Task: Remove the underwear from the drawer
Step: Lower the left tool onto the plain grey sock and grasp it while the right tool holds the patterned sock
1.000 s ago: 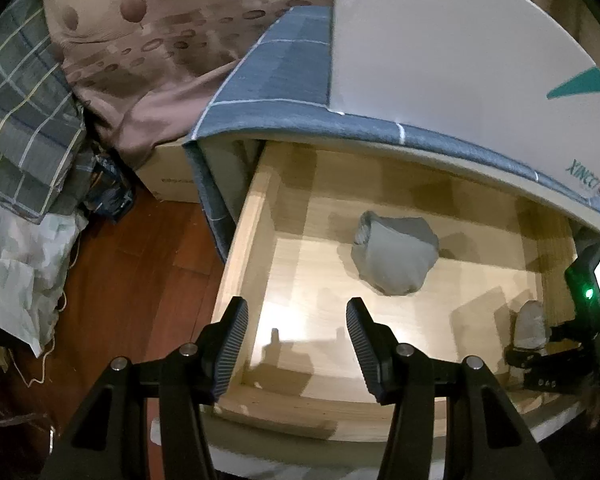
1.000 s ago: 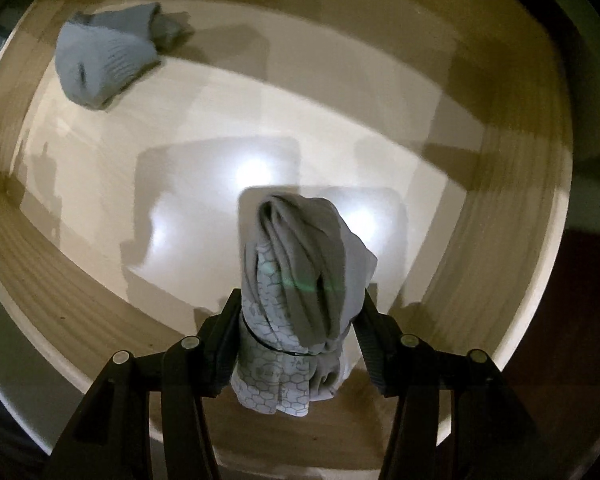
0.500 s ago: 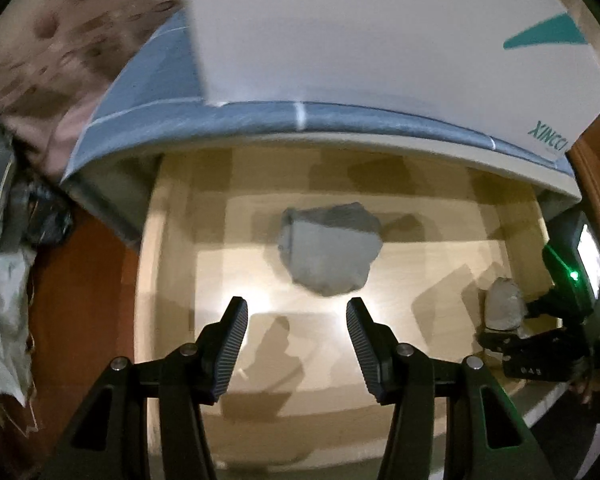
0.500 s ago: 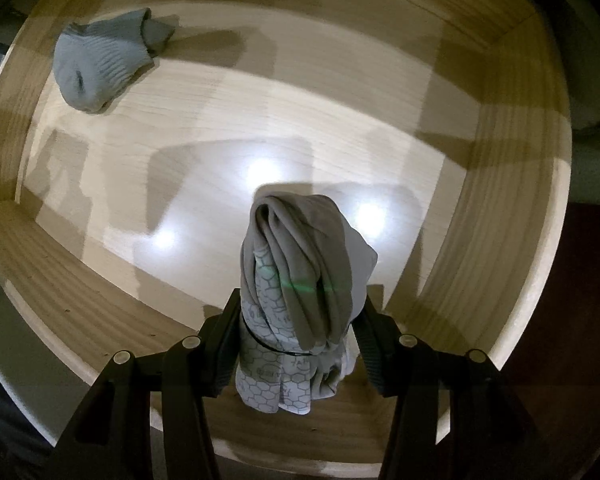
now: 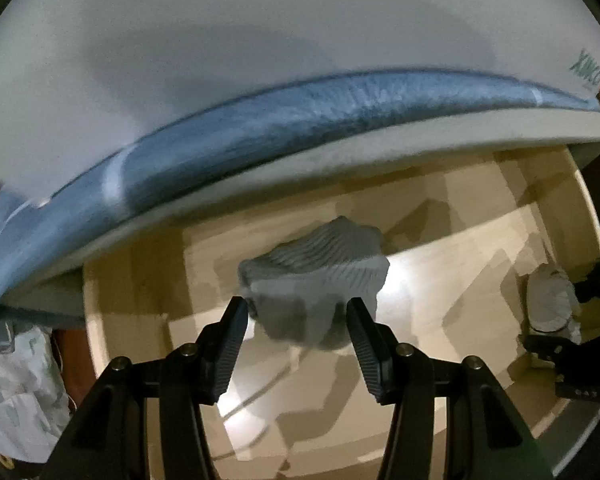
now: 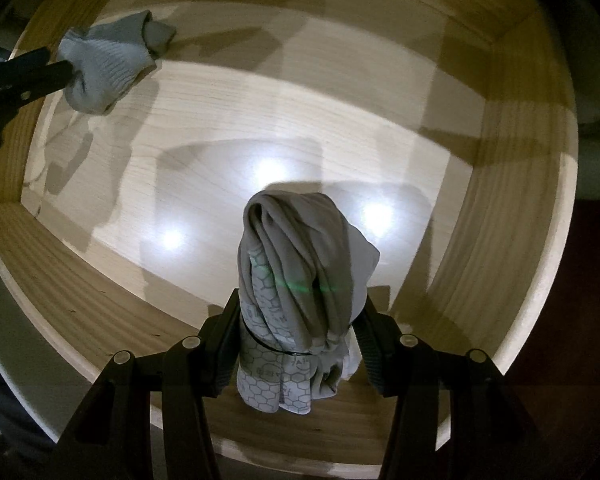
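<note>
A: Lettering in teal (image 5: pixel 587 71) is showing on the white box (image 5: pixel 260 48) above the drawer (image 5: pixel 500 240); it is reading something like "XINCO", but the edge of the left wrist view is blurring it and I cannot tell the last letters.

B: Anything else you are reading?

A: Small marks are sitting inside the honeycomb print on the patterned underwear (image 6: pixel 300 280), too small to make out. Your right gripper (image 6: pixel 299 334) is clamping that rolled bundle between both pads and pointing down over the drawer's wooden floor (image 6: pixel 260 120). A green line of light is lying across the cloth.

B: And the left one?

A: Your left gripper (image 5: pixel 297 322) is standing with its jaws apart, one finger on each side of the grey ribbed underwear (image 5: pixel 320 276). That bundle is lying on the drawer floor near the back wall, and part of it is sitting between the fingertips. I cannot tell whether the pads are touching it; they are not squeezing it.

B: What is over the drawer?

A: A blue cloth edge (image 5: pixel 300 120) is running under the white box, along the cabinet top.
</note>
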A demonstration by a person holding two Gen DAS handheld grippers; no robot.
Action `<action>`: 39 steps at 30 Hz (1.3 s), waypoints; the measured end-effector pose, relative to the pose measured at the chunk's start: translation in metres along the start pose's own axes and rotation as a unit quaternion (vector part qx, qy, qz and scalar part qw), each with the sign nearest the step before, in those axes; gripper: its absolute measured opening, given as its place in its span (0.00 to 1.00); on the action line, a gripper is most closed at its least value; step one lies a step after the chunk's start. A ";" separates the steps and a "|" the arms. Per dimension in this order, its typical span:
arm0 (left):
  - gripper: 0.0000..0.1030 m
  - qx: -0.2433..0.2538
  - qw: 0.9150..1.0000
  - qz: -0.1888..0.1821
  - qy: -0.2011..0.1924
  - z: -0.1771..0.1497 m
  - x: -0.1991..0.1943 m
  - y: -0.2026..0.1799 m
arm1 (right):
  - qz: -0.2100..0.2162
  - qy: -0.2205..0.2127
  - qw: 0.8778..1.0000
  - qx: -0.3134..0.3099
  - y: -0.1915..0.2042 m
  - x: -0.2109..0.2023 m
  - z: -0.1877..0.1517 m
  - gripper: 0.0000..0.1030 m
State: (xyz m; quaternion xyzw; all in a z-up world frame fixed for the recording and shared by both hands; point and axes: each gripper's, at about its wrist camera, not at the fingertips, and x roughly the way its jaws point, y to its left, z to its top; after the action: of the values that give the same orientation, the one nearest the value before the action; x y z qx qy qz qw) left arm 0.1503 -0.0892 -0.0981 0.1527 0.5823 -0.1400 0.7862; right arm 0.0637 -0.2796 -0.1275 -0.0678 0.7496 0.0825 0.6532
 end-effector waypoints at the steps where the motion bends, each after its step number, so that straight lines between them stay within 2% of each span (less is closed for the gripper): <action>1: 0.51 0.006 1.000 0.002 0.010 0.003 0.006 -0.002 | 0.001 0.000 1.000 0.000 -0.001 0.002 0.000 0.48; 3: 0.51 0.012 0.999 0.019 0.023 0.008 0.016 -0.003 | 0.005 0.002 1.000 0.002 -0.003 0.004 0.000 0.48; 10: 0.53 0.025 0.998 0.029 0.044 0.013 0.030 -0.006 | 0.014 0.010 1.000 0.005 -0.011 0.014 0.000 0.49; 25: 0.53 -0.004 0.993 0.012 0.118 0.005 0.043 0.007 | 0.016 0.018 1.000 0.006 -0.014 0.018 0.002 0.49; 33: 0.54 -0.040 0.983 -0.018 0.178 -0.006 0.052 0.020 | 0.016 0.020 1.000 0.007 -0.010 0.011 0.003 0.48; 37: 0.54 -0.078 0.972 -0.043 0.219 -0.016 0.059 0.029 | 0.016 0.020 1.000 0.006 -0.010 0.011 0.003 0.49; 39: 0.54 -0.092 0.968 -0.052 0.226 -0.028 0.057 0.035 | 0.016 0.020 1.000 0.006 -0.009 0.011 0.003 0.49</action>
State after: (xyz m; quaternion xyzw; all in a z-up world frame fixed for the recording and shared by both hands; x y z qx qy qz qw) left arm 0.1561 -0.0481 -0.1578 0.0776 0.7623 -0.0882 0.6364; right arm 0.0670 -0.2881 -0.1388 -0.0539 0.7642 0.0868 0.6368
